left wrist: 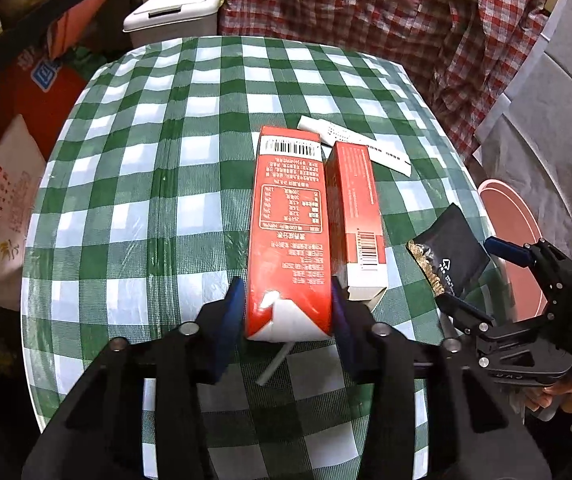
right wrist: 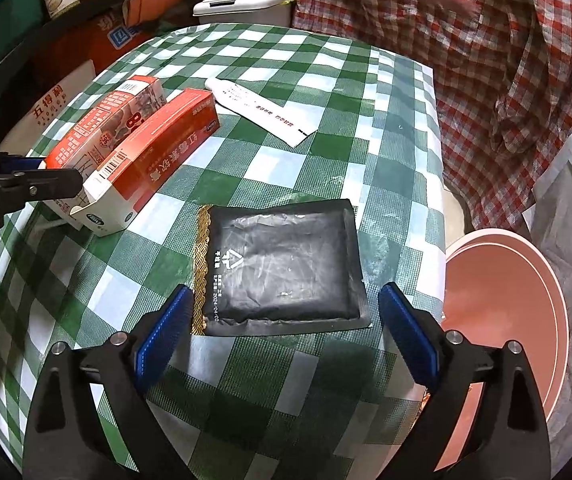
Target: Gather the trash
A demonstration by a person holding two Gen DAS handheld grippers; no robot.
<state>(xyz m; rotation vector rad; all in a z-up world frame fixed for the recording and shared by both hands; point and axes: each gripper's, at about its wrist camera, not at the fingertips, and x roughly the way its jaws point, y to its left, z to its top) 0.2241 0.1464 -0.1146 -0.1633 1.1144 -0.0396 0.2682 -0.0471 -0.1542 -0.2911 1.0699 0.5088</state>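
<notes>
Checked tabletop (left wrist: pixel 166 160): left hand-held gripper (left wrist: pixel 288 312) pinches the red carton (left wrist: pixel 288 220); right hand-held gripper (right wrist: pixel 282 320), wide open, should straddle the black pouch (right wrist: pixel 282 268) squarely.

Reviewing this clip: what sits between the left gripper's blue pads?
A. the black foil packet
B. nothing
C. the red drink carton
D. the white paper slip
C: in the left wrist view the left gripper has a blue pad against each side of the red drink carton.
</notes>
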